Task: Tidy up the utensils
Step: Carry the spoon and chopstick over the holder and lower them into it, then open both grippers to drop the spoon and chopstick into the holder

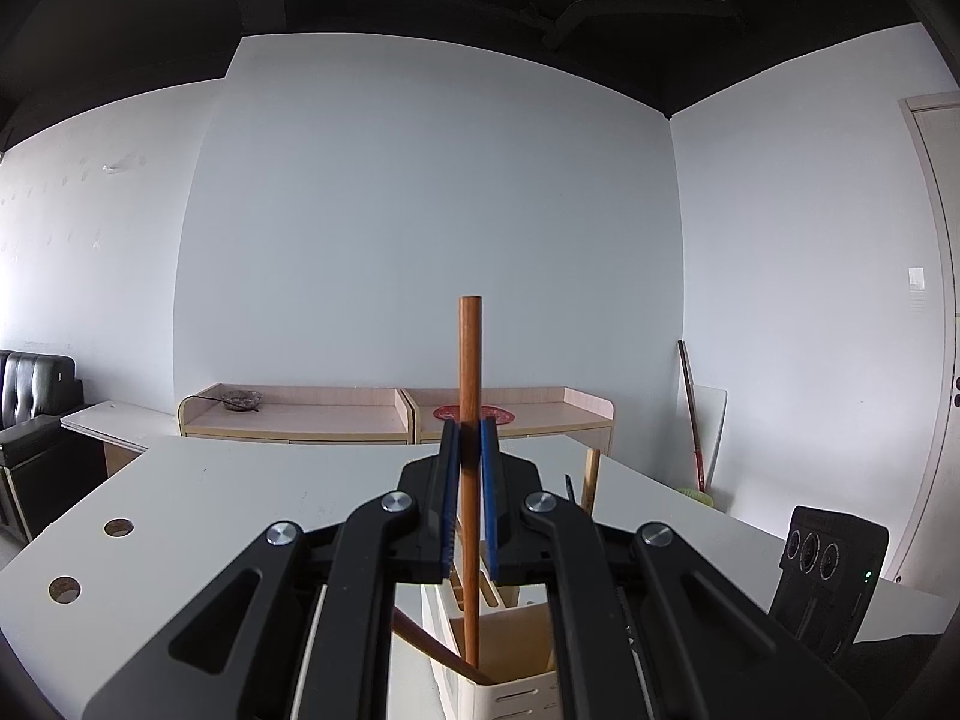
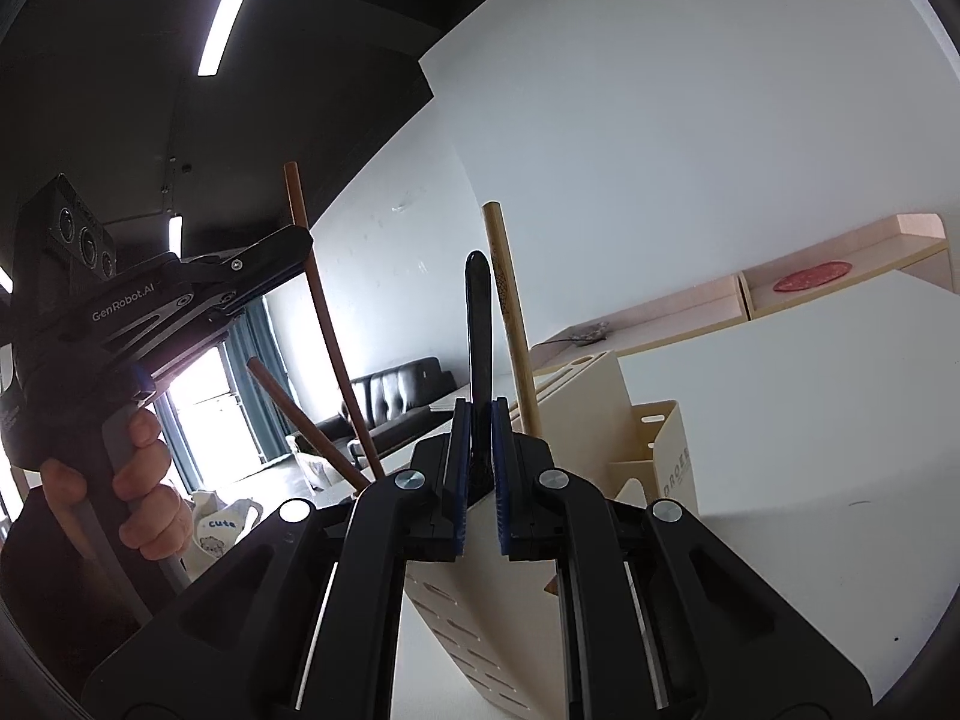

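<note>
My left gripper (image 1: 470, 441) is shut on a reddish-brown wooden handle (image 1: 469, 354) that stands upright, its lower end inside the cream utensil holder (image 1: 510, 684) just below the jaws. A second brown handle (image 1: 432, 648) leans in the same holder. In the right wrist view my right gripper (image 2: 478, 420) is shut on a black utensil handle (image 2: 479, 324), held upright over the cream holder (image 2: 591, 414). A pale wooden handle (image 2: 510, 312) rises just behind it. The left gripper (image 2: 264, 264) shows at the left, held by a hand (image 2: 141, 480), clamping the reddish-brown handle (image 2: 318, 312).
The holder stands on a white table (image 1: 240, 492) with two round holes near its left edge. A black device (image 1: 831, 558) sits at the table's right. Low wooden cabinets (image 1: 300, 414) line the far wall, and a black sofa (image 1: 36, 384) is at the left.
</note>
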A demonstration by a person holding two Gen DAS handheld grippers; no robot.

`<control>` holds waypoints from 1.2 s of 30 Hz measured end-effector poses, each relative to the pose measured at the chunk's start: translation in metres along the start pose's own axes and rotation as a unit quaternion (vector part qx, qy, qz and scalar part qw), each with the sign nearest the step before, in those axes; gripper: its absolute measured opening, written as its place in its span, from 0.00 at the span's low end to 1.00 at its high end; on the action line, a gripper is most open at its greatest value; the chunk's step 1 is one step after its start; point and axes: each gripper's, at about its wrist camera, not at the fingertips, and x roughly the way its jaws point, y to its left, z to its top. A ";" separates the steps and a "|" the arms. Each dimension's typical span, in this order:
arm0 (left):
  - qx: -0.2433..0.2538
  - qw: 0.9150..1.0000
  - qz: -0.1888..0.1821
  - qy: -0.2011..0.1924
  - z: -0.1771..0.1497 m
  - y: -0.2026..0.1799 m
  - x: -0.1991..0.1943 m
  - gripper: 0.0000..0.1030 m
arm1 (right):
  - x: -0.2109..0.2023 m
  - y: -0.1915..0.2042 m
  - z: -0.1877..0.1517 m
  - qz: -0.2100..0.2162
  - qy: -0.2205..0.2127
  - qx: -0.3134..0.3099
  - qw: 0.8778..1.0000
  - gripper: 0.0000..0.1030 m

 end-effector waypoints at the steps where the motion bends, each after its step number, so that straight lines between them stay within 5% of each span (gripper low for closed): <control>1: 0.001 1.000 -0.001 0.003 -0.001 0.000 0.000 0.07 | 0.000 0.001 0.000 -0.003 0.004 -0.003 1.000 0.07; 15: 0.012 0.998 0.001 0.057 -0.007 -0.003 0.007 0.07 | -0.014 0.012 0.001 -0.026 0.049 -0.025 0.998 0.09; 17: 0.016 0.998 0.006 0.060 -0.008 -0.003 0.006 0.10 | -0.015 0.014 0.000 -0.030 0.055 -0.025 0.998 0.09; 20: 0.012 0.998 0.009 0.059 -0.009 -0.002 0.003 0.28 | -0.018 0.017 -0.001 -0.036 0.058 -0.028 0.997 0.09; 30: 0.015 0.998 0.029 0.051 -0.008 -0.001 -0.014 0.33 | -0.017 0.026 0.004 -0.052 0.083 -0.042 0.994 0.09; 36: 0.013 0.999 0.038 0.035 -0.001 0.000 -0.027 0.37 | -0.011 0.029 0.009 -0.073 0.097 -0.042 0.992 0.20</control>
